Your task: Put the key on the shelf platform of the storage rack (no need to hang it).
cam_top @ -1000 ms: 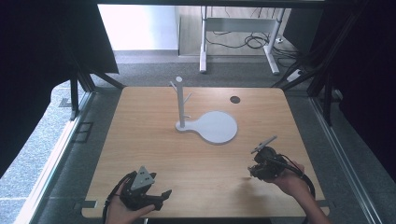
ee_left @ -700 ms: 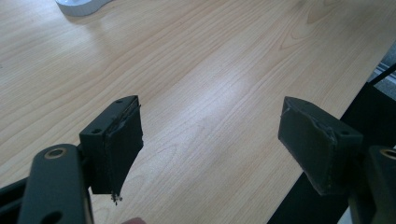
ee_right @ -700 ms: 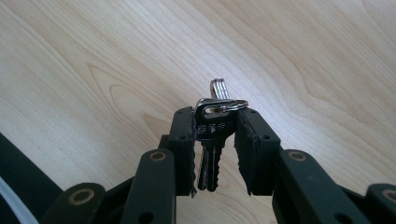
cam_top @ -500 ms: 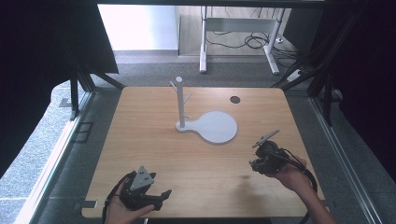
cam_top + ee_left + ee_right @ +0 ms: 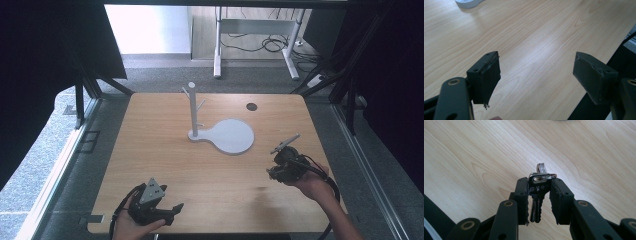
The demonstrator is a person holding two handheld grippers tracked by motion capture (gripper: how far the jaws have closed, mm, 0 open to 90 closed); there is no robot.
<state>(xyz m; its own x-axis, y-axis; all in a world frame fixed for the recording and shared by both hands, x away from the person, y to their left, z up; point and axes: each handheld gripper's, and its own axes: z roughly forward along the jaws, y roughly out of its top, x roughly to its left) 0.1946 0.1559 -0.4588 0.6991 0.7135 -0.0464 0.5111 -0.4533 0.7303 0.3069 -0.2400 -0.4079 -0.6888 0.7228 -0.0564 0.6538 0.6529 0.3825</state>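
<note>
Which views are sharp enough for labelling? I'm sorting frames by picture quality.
High view: soft, dark at both sides, the white stand pale but readable. Left gripper view: crisp wood grain, a bright sheen on the table. Right gripper view: the keys sharp, with slight glare on the ring.

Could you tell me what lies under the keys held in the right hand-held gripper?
Under the keys, clamped in the right hand-held gripper, is bare wooden table. The key blades' lower ends are hidden between the jaws.
</note>
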